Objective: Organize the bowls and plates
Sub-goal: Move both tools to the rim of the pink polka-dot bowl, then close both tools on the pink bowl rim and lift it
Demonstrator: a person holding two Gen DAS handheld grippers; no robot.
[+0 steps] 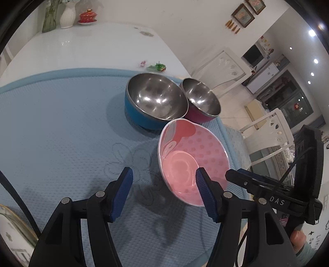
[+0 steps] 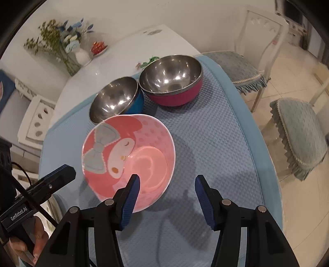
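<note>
A pink cartoon-print bowl (image 1: 193, 160) (image 2: 127, 154) sits on the blue mat (image 1: 61, 123) (image 2: 216, 143). Behind it stand two steel-lined bowls side by side, a blue one (image 1: 154, 100) (image 2: 113, 98) and a magenta one (image 1: 201, 98) (image 2: 170, 76). My left gripper (image 1: 164, 184) is open above the mat; its right finger (image 1: 205, 195) crosses the pink bowl's near rim. My right gripper (image 2: 167, 191) is open too, its left finger (image 2: 131, 195) in front of the same bowl's near rim. Neither pair of pads presses on anything. Each gripper shows at the edge of the other's view.
The mat covers the near end of a white table (image 1: 82, 45). At the table's far end stand a vase with flowers (image 2: 67, 47) and a red lidded cup (image 1: 88, 16). Small green wrappers (image 1: 157, 66) lie beyond the bowls. Cushioned chairs (image 2: 298, 133) stand to the right.
</note>
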